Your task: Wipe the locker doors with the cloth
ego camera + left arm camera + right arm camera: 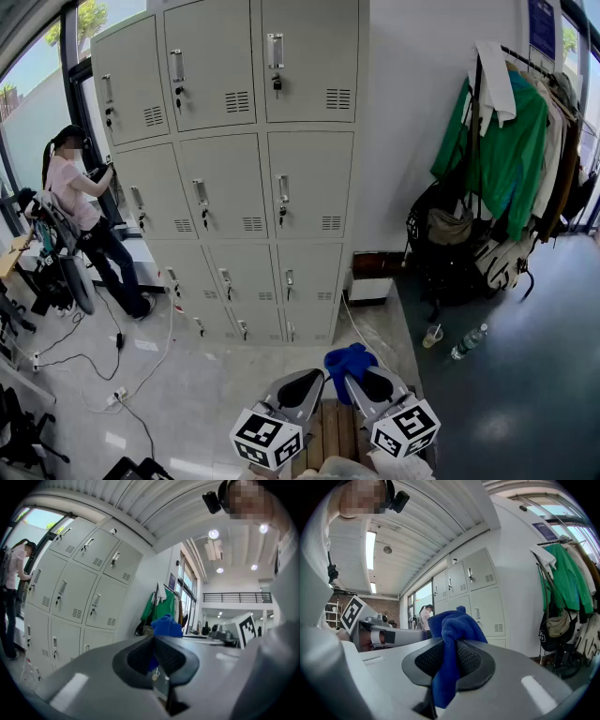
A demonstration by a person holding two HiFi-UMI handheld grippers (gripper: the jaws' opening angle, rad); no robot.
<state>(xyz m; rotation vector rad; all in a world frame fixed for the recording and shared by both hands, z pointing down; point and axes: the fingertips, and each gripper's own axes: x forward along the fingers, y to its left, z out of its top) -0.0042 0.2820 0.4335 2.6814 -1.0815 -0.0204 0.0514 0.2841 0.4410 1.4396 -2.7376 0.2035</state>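
The cloth [451, 630], a blue one, is pinched between the jaws of the right gripper [449, 660], bunched above them and hanging below. The left gripper [153, 656] sits just beside it, its jaws pressed together on nothing. Both are held low, well apart from the grey locker doors [234, 169]. A person [80, 211] stands at the lockers' left end.
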